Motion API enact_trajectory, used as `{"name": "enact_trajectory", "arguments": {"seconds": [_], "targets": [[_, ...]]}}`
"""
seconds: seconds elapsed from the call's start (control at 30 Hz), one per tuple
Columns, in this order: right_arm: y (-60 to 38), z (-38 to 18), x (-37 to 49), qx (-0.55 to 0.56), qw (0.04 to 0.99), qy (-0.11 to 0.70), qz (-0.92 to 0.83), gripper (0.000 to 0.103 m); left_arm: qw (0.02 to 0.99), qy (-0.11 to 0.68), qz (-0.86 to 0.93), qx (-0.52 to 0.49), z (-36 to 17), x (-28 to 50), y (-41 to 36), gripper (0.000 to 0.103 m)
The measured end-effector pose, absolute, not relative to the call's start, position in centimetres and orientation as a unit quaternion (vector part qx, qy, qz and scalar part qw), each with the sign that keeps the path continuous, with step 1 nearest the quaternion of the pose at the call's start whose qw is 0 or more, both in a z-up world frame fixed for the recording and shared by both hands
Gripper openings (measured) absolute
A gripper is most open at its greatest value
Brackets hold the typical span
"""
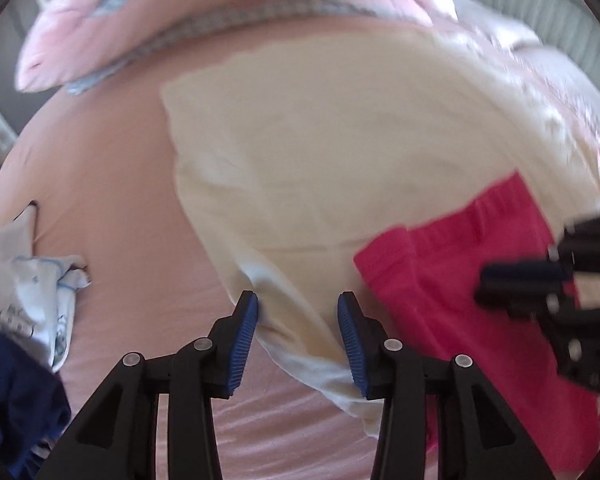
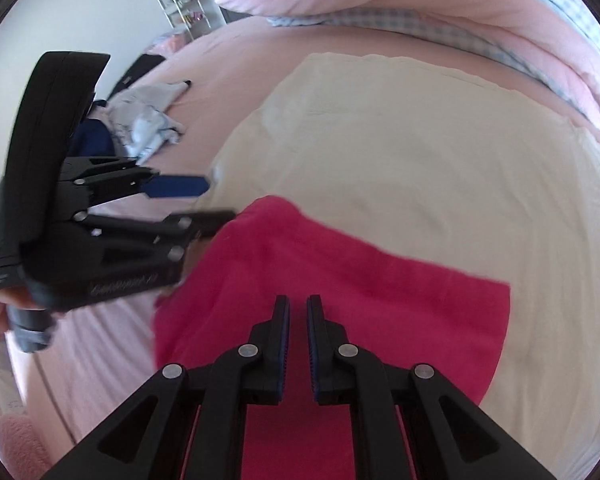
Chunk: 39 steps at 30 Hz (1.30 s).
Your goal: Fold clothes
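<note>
A cream garment [image 1: 340,168] lies spread flat on a pink bedsheet [image 1: 112,184], filling the middle of the left wrist view. A bright pink garment [image 1: 472,280] lies over its lower right part, with one folded corner pointing toward the centre of the frame.

The left gripper [image 1: 298,312] sits at the bottom centre of its own view. Its jaws stand partly apart, with blue ribbed pads, over a narrow strip of the cream cloth that runs down between them. The pads are clear of the fabric, so nothing is clamped. The right gripper [image 1: 520,276] comes in blurred from the right edge of that view, above the pink garment.

In the right wrist view the right gripper [image 2: 298,308] is at the bottom centre with its jaws nearly closed, only a thin slit between the pads. The pink garment [image 2: 340,292] lies under and beyond them; no cloth shows in the slit. The left gripper [image 2: 216,200] reaches in from the left side of this frame, one blue pad visible, its tips at the left edge of the cream garment [image 2: 420,160] and the upper corner of the pink one.

A crumpled pale printed garment [image 1: 32,272] and a dark blue one [image 1: 16,400] lie at the lower left of the left wrist view. A pink quilt [image 2: 400,0] with a checked border runs along the top of both views.
</note>
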State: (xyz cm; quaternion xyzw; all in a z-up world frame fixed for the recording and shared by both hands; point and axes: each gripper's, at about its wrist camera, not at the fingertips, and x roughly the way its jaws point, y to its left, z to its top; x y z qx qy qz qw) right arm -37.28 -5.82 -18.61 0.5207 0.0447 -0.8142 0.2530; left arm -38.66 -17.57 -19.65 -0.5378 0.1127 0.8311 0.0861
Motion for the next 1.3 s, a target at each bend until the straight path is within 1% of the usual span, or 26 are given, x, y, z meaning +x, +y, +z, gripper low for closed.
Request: {"name": "enact_trajectory", "arguments": {"seconds": [0.1,0.2,0.27,0.33,0.37,0.4,0.5,0.57,0.63,0.73,0.83,0.87,0.9,0.97,1.07,1.13,1.2,1.3], "targets": [[-6.2,-19.9,-38.4,0.538,0.249,0.046,-0.804,0.007,0.125,0.174,0.817,-0.535,-20.0,-36.6,-16.9,0.039],[-6.6,-20.0,-39.0,0.538,0.236,0.069,-0.806,0.007,0.148,0.185,0.801,-0.549,-19.7,-34.8,-17.9,0.039],[-6.6,-20.1,-39.2,0.538,0.217,0.094,-0.809,0.002,0.152,0.19,0.793,-0.558,-19.3,-34.0,-18.8,0.039],[-6.3,-19.7,-39.4,0.541,0.199,0.1,-0.811,0.001,0.15,0.163,0.798,-0.561,-18.6,-34.0,-19.8,0.039],[-6.3,-19.3,-39.4,0.536,0.189,0.101,-0.817,0.008,0.149,0.139,0.804,-0.558,-18.1,-34.1,-20.4,0.038],[-6.3,-18.6,-39.1,0.527,0.201,0.091,-0.821,0.008,0.151,0.116,0.811,-0.552,-17.8,-34.4,-20.6,0.038],[-7.3,-17.7,-38.3,0.517,0.249,0.072,-0.816,0.011,0.152,0.095,0.827,-0.533,-17.8,-35.2,-19.9,0.038],[-8.3,-17.9,-37.7,0.519,0.271,0.076,-0.807,0.017,0.155,0.119,0.817,-0.542,-19.1,-35.7,-18.3,0.038],[-9.1,-19.0,-37.4,0.529,0.271,0.089,-0.799,0.017,0.16,0.165,0.817,-0.528,-19.7,-34.9,-17.0,0.036],[-8.4,-19.8,-37.5,0.535,0.267,0.07,-0.798,0.017,0.203,0.199,0.804,-0.522,-19.1,-32.9,-17.0,0.036],[-7.9,-19.8,-37.7,0.535,0.262,0.066,-0.8,0.016,0.219,0.228,0.774,-0.548,-19.2,-31.5,-18.2,0.036],[-7.9,-19.7,-37.9,0.535,0.26,0.067,-0.801,0.016,0.222,0.237,0.763,-0.559,-19.2,-31.0,-18.6,0.038],[-7.9,-19.3,-37.6,0.534,0.255,0.067,-0.804,0.016,0.221,0.237,0.76,-0.563,-19.1,-30.7,-19.0,0.038],[-7.7,-18.6,-37.1,0.53,0.244,0.066,-0.809,0.017,0.203,0.201,0.788,-0.546,-18.2,-30.6,-19.9,0.038],[-7.9,-17.5,-36.5,0.509,0.265,0.049,-0.817,0.017,0.169,0.141,0.835,-0.505,-16.6,-31.5,-20.1,0.038],[-9.0,-17.7,-36.7,0.508,0.266,0.061,-0.817,0.017,0.143,0.107,0.851,-0.494,-16.7,-32.9,-19.8,0.038],[-9.6,-18.1,-36.9,0.515,0.265,0.076,-0.812,0.017,0.132,0.097,0.851,-0.498,-17.6,-34.3,-19.1,0.038],[-8.8,-18.8,-37.4,0.526,0.243,0.082,-0.811,0.017,0.139,0.126,0.85,-0.493,-18.9,-34.3,-18.5,0.039]]}}
